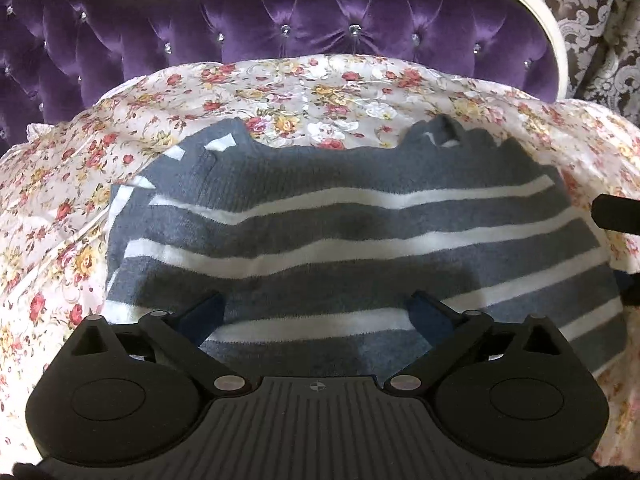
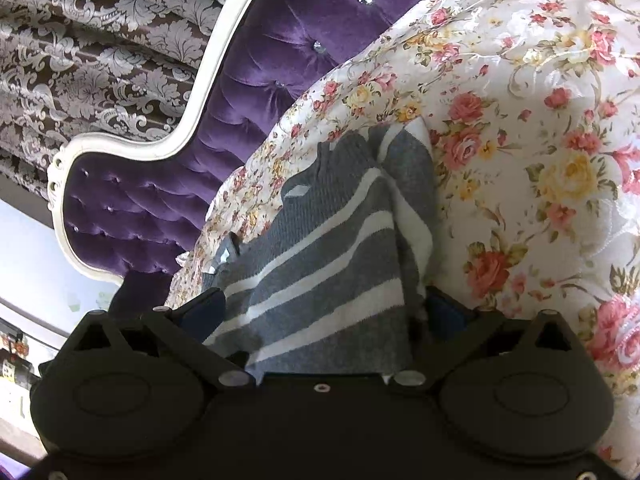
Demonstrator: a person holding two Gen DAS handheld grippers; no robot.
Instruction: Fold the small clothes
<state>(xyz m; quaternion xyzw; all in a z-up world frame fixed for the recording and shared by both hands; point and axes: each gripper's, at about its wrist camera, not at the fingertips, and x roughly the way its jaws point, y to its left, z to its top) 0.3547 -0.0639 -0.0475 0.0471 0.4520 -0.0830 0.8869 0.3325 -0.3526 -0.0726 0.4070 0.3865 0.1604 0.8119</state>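
Striped sweater (image 1: 360,240) flat on floral bedspread (image 1: 300,92); no label readable.

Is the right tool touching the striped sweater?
Touching. Right wrist view: the striped sweater bunches between the right tool's open fingers and against its body.

I see a bed under a floral bedspread (image 1: 280,92), its tufted purple velvet headboard (image 1: 280,28) framed in white trim (image 2: 132,148), with brown-and-silver damask curtains (image 2: 100,40) behind in soft light.
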